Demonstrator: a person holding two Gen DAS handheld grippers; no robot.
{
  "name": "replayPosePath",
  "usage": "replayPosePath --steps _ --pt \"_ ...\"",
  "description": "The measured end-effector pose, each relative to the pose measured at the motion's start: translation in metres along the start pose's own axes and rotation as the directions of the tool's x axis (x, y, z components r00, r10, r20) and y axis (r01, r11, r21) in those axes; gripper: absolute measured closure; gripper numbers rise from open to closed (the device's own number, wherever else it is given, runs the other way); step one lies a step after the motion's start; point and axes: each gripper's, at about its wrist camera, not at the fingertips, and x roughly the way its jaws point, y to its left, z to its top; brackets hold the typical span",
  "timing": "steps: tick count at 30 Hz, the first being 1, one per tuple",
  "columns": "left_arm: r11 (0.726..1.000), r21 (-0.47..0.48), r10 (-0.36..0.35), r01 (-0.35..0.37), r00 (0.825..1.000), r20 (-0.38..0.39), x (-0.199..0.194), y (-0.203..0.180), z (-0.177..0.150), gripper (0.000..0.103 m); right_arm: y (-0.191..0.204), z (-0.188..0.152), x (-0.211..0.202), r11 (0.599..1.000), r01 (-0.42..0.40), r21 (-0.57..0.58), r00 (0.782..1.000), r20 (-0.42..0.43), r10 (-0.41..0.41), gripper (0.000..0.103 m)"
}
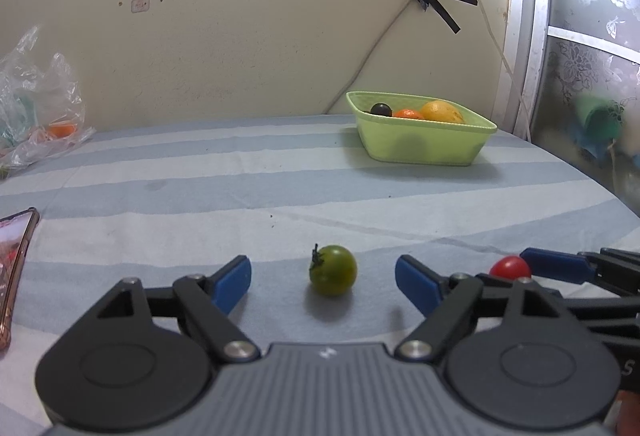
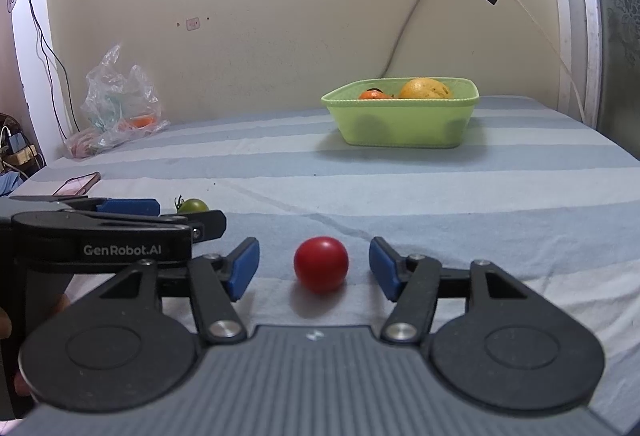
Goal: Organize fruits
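- Green tomato [image 1: 333, 270]: lies on the striped cloth [image 1: 280, 188], stem end turned to the left, centred between the blue pads of the left gripper [image 1: 323, 278]. Jaws spread wide, neither pad touching the fruit.
- Red tomato [image 2: 321, 264]: also on the cloth, centred between the pads of the right gripper [image 2: 314, 268]. Jaws spread, a gap on both sides.
- Handling, judged: both look small, round, smooth-skinned, so light but apt to roll or squirt out of a pinch. The green one is probably firm; the red one likely riper and softer, easier to bruise or split.
- Hold, judged: close across the widest part, pads level with the middle of the fruit, gentle squeeze. Keep pads off the green calyx.
- Grippers sit side by side, near each other; closing both at once risks a knock.
- Green basket [image 2: 400, 116]: farther back near the wall, already holding a yellow citrus [image 2: 426, 89], an orange fruit [image 2: 374, 95] and a dark fruit [image 1: 381, 109].
- Off to the left: a plastic bag [image 2: 120, 104] and a phone [image 2: 78, 185].
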Motion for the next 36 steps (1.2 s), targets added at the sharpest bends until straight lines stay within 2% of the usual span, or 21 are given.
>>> replayPosePath --steps 36 --pt "1.0 0.003 0.003 -0.003 1.0 0.012 -0.0038 -0.0011 0.0017 0.019 -0.0016 0.0013 -0.0013 1.0 0.001 0.003 1.0 0.009 -0.001 0.039"
